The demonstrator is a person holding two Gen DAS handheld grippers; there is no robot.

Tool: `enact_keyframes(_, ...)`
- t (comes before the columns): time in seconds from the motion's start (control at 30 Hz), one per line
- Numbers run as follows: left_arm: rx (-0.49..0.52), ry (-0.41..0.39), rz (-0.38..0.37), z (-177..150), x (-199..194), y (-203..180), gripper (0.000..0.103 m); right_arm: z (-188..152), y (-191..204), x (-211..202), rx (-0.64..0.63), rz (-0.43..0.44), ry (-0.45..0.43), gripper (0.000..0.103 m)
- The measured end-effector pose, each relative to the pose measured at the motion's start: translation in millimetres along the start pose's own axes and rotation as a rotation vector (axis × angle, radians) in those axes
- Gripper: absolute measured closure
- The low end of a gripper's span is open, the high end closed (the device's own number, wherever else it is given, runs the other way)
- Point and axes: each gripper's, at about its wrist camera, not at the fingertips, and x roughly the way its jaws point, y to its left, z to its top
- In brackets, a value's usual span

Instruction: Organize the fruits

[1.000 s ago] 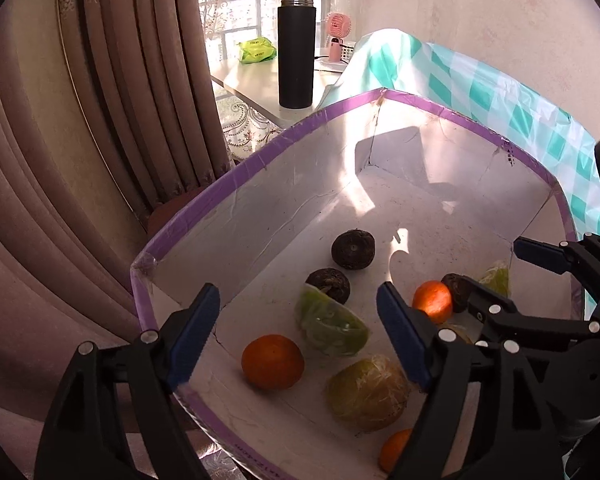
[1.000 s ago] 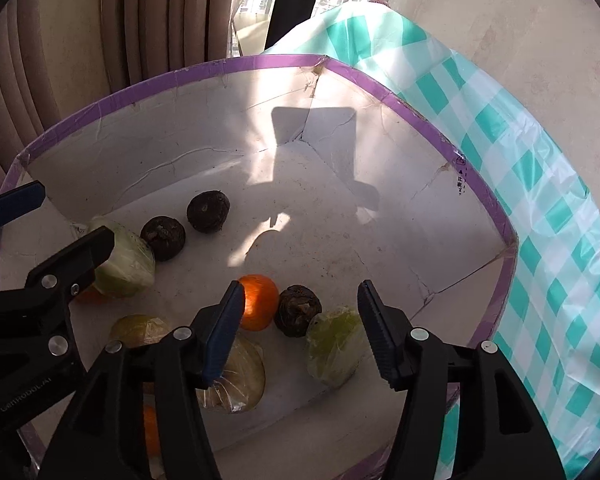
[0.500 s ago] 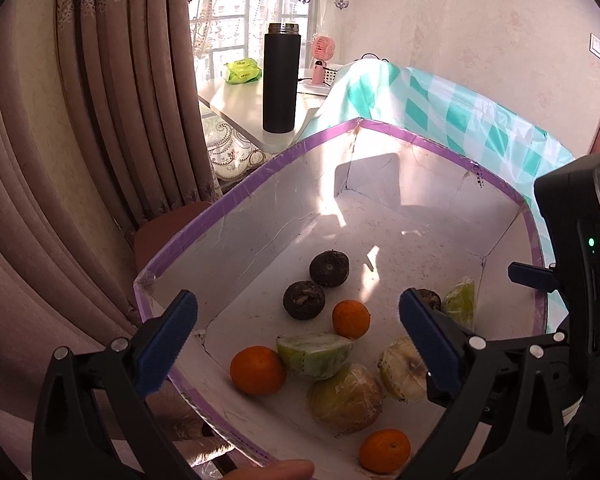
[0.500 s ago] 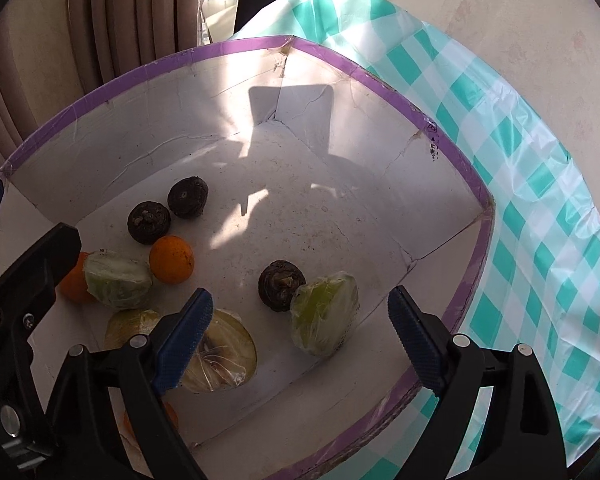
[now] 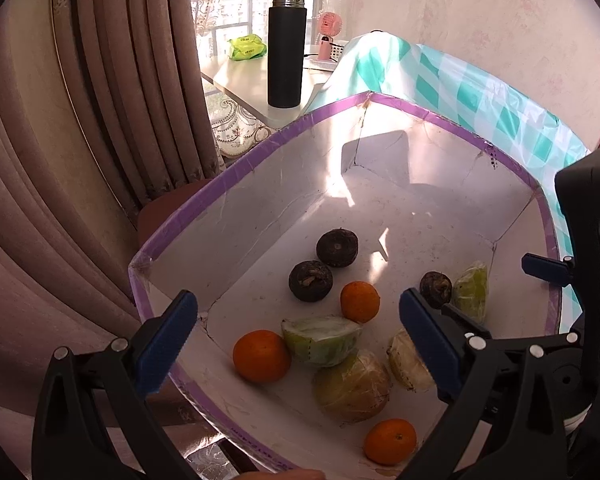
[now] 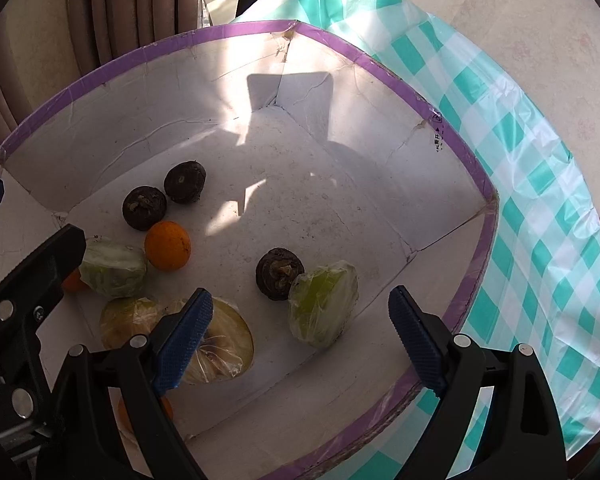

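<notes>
Hovering spread and empty, having just opened, left gripper [image 5: 300, 334] and right gripper [image 6: 300, 334] are overlooking the purple-rimmed box [image 6: 220, 34]; wrapped cabbage wedge [image 6: 323, 303] is pointing toward one o'clock, open floor beyond.

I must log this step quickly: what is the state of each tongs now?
Left tongs: open, holding nothing; they have just been opening.
Right tongs: open, holding nothing; they have just been opening.
</notes>
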Motion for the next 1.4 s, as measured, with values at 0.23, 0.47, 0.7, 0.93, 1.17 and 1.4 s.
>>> enact_keyframes(0.23, 0.001, -0.002, 0.008, 1, -1, 0, 0.002, 1, 0, -1, 0.004, 0.003, -0.002, 0.017)
enact_keyframes(0.47, -0.004, -0.015, 0.026, 2, -2, 2, 0.002, 1, 1, -1, 0.000, -0.002, -0.005, 0.017)
enact_keyframes(0.7, -0.017, -0.015, 0.040, 5, 0, 9, 0.002, 1, 2, -1, 0.000, -0.006, -0.007, 0.016)
enact_keyframes(0.93, -0.020, -0.007, 0.058, 4, 3, 10, 0.002, 1, 2, -1, 0.000, -0.006, -0.007, 0.016)
enact_keyframes(1.17, -0.016, -0.007, 0.061, 4, 5, 11, 0.002, 2, 2, -1, 0.004, -0.005, -0.008, 0.016)
enact_keyframes(1.4, -0.017, -0.008, 0.059, 4, 6, 11, 0.002, 3, 3, 0, 0.004, -0.008, -0.011, 0.016)
